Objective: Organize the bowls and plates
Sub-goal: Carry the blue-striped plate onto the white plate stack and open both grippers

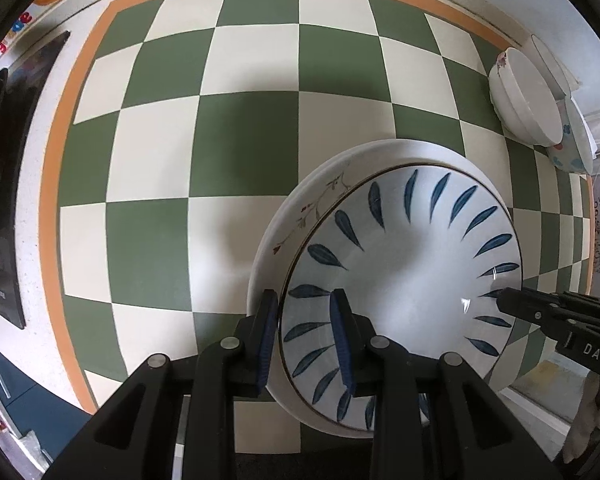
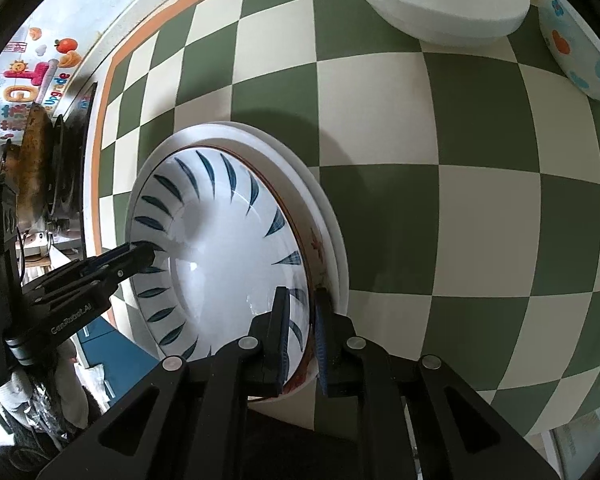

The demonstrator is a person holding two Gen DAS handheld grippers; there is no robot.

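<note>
Green-and-cream checks covered the table [image 1: 256, 132], edged with an orange border.

From the left wrist, the left hand-held gripper [image 1: 306, 340] pointed straight down, its two blue pads straddling the near rim of the blue-leaf bowl [image 1: 404, 280] and closed on it. That bowl sat nested on a floral plate [image 1: 312, 208] over a white plate. The right hand-held gripper [image 1: 500, 303] reached the bowl's opposite rim. Stacked white bowls [image 1: 528, 100] and a dotted bowl [image 1: 572, 148] stood well apart at the far right.

From the right wrist, the right hand-held gripper [image 2: 300, 332] was clamped on the stack's edge, one pad inside the blue-leaf bowl [image 2: 220, 248], the other outside.

Judging by this, the stack was held from both sides; next it would need a level, matched lift toward the other bowls.
</note>
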